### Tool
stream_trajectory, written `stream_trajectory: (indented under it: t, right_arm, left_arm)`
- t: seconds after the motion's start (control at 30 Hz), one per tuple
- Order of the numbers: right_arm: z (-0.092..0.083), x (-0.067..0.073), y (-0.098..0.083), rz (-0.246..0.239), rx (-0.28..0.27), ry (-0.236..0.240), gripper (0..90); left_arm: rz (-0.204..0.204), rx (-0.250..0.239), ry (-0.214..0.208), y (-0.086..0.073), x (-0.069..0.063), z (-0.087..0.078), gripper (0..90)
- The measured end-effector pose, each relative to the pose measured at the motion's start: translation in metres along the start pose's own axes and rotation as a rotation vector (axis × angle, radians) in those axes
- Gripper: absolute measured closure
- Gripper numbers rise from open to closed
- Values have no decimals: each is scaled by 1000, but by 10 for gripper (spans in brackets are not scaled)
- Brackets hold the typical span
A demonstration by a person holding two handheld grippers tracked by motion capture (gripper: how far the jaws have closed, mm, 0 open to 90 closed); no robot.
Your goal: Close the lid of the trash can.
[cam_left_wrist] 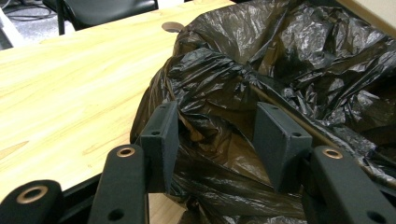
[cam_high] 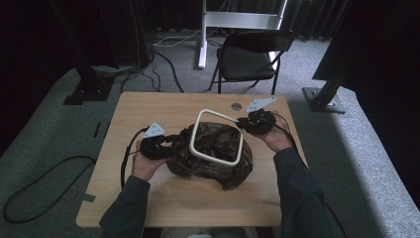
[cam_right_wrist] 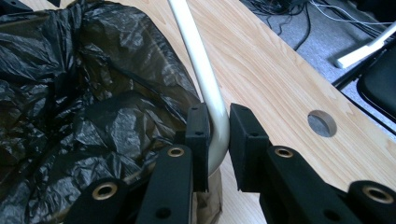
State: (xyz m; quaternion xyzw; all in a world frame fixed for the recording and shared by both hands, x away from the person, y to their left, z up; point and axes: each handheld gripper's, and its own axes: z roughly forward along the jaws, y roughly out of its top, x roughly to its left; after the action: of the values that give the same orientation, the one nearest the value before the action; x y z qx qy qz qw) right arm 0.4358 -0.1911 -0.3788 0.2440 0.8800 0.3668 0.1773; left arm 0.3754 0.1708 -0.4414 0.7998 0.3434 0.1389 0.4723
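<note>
High view: I've got the black bag (cam_high: 210,158) in a heap mid-table (cam_high: 148,208), with the white frame (cam_high: 218,138) sitting on top of it, tilted, a rounded-square loop with its far edge raised. Left gripper (cam_high: 173,140) comes in at the bag's left flank, right gripper (cam_high: 242,122) at the frame's far right corner. Folding chair (cam_high: 250,57) beyond the table, not in play.

Left gripper view: jaws spread wide, a bulge of bag (cam_left_wrist: 224,140) film sits between the pads (cam_left_wrist: 161,140). Film looks to brush the inner faces but I see no squeeze, so I read it as not gripped. A thin straight edge runs diagonally under the film, up-left to down-right past the right pad, probably the frame's near side under plastic, can't confirm.

Right gripper view: pads (cam_right_wrist: 198,140) pinching the white frame (cam_right_wrist: 212,107) at its curved corner, tube clamped on both sides. From the corner the tube runs away up the picture, long axis roughly along the jaws' line of sight. Bag (cam_right_wrist: 84,116) film lies left of the tube, bare table (cam_right_wrist: 280,79) right of it, cable hole (cam_right_wrist: 322,123) nearby.

What the next move turns on, in my judgement: the right hand anchors the frame, the bag's loose edge lies straight ahead of the left fingers, so the left hand is the nearer one to close on film and draw it over the rim
</note>
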Motion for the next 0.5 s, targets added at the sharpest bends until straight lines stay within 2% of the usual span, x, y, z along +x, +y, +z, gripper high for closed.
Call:
stream_trajectory:
  t: [0.5]
  right_arm:
    - [11,4,7,-23,12,21,788]
  left_arm:
    - [-2,-7,-17,1,-2,-2,513]
